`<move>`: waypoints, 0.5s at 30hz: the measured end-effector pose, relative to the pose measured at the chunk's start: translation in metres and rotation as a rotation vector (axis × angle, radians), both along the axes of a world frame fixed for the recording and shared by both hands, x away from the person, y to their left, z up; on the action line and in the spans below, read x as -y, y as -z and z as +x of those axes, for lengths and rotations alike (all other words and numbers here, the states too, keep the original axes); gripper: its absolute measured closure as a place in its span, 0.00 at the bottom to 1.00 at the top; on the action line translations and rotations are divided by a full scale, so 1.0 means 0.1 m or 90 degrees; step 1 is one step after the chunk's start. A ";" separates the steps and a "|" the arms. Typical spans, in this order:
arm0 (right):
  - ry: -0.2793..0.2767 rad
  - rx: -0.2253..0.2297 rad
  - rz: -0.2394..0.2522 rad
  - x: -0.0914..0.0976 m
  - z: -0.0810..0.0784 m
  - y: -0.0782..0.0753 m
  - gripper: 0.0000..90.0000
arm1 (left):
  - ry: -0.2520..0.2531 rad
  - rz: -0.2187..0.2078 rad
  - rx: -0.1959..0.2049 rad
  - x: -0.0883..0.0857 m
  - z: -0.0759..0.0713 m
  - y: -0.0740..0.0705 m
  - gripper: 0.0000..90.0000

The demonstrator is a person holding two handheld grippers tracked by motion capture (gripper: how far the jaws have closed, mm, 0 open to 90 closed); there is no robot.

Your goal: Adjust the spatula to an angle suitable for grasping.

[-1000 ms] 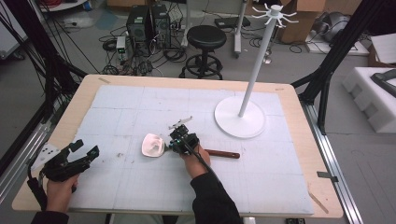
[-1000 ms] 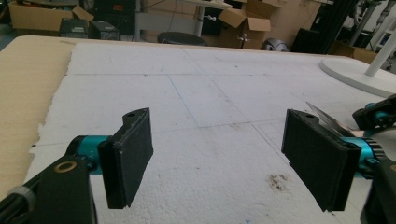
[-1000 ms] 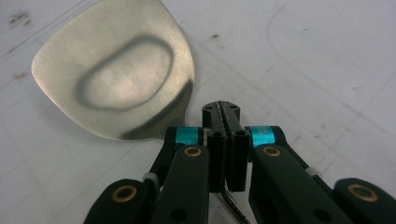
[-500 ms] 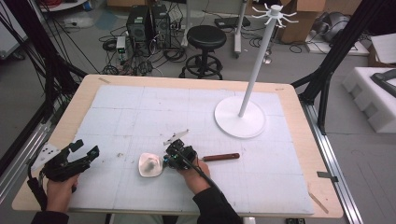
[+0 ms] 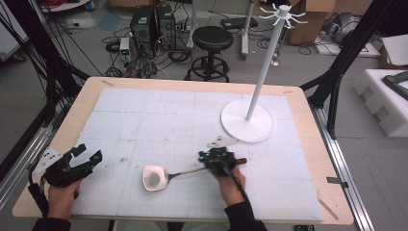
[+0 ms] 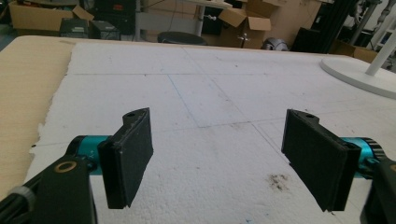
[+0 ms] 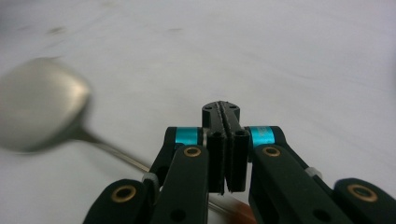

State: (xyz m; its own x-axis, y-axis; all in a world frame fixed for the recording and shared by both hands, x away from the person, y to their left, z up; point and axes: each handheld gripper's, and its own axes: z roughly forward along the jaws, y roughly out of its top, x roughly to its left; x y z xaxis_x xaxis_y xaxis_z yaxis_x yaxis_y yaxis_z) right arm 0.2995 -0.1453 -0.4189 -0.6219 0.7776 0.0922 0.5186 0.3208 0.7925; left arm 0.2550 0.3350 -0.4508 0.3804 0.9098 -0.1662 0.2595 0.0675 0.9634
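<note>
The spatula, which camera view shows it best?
The high view: the whole spatula lies on the white mat, blade left, handle under the right tool. The right gripper view shows its blurred blade; the left gripper view shows bare mat.

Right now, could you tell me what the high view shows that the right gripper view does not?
The high view takes in the white stand, the stool and the left gripper with open jaws. The right gripper view gives the right gripper up close, jaws pressed shut, with the handle of the spatula passing beneath them. Both share the spatula and the white mat.
</note>
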 end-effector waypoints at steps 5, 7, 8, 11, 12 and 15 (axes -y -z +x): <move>0.166 -0.005 0.001 0.73 0.01 0.10 0.99 | -0.001 0.001 -0.001 0.00 0.00 0.00 0.28; 0.211 -0.015 -0.003 0.94 0.00 0.16 0.99 | -0.002 0.001 -0.001 0.00 0.00 0.00 0.28; 0.228 -0.021 -0.006 1.01 -0.01 0.19 0.99 | -0.002 -0.001 -0.001 0.00 0.00 0.00 0.28; 0.234 -0.042 -0.015 1.09 -0.05 0.27 0.99 | -0.002 0.000 -0.002 0.00 0.00 0.00 0.28; 0.227 -0.041 -0.020 1.08 -0.05 0.29 0.99 | -0.002 0.000 -0.001 0.00 0.00 0.00 0.28; 0.213 -0.040 -0.013 1.05 -0.06 0.31 0.99 | -0.003 0.000 0.000 0.01 0.00 0.00 0.28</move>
State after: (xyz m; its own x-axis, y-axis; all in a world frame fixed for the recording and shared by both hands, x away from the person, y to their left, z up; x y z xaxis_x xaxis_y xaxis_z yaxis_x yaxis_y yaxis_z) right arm 0.2938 -0.2506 -0.4494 -0.3259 0.9396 0.1044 0.6449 0.1402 0.7513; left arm 0.2553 0.3344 -0.4508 0.3765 0.9114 -0.1663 0.2595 0.0685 0.9633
